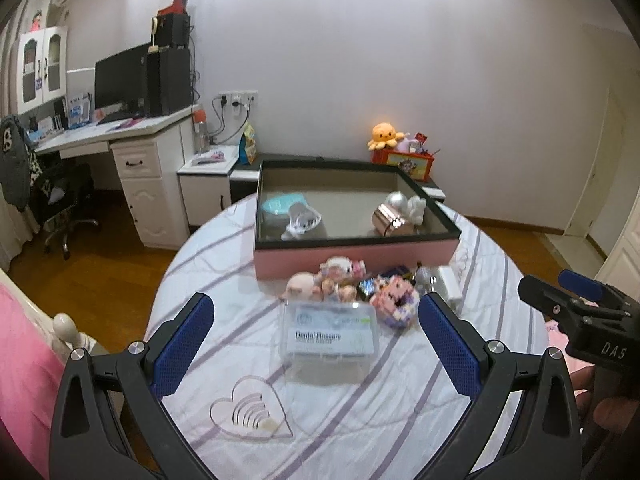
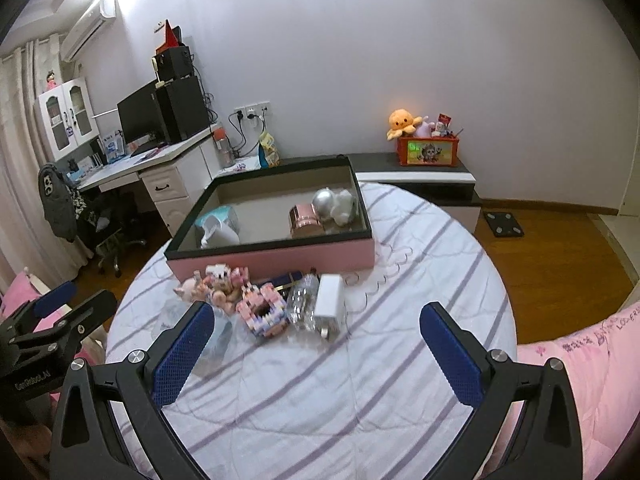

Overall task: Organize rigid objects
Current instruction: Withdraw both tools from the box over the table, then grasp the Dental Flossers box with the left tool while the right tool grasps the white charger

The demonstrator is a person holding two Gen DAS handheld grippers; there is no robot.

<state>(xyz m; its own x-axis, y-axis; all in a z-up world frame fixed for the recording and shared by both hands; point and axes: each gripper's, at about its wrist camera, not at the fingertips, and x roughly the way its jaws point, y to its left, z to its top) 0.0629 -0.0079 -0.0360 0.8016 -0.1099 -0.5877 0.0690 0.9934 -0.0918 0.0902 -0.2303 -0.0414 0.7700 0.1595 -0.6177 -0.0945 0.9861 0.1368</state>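
Observation:
A pink box with a black rim (image 1: 352,258) (image 2: 280,260) stands on the striped bed cover and holds a rose-gold case (image 1: 393,220) (image 2: 306,221), a silver ball (image 2: 326,201), a white figure (image 1: 416,206) and a teal lid (image 1: 282,203). In front of it lie a clear dental flosser box (image 1: 330,334), a pink block toy (image 1: 394,300) (image 2: 263,312), small pink figures (image 1: 340,276) (image 2: 218,280), a clear bottle (image 2: 302,300) and a white charger (image 2: 329,300). My left gripper (image 1: 316,330) is open just short of the flosser box. My right gripper (image 2: 316,330) is open, near the charger.
A clear heart-shaped piece (image 1: 252,410) lies on the cover between the left fingers. A white desk (image 1: 132,152) with a monitor and an office chair (image 1: 60,200) stand at the left. A low cabinet (image 2: 420,178) carries an orange plush and a toy box. Pink bedding (image 2: 580,360) lies right.

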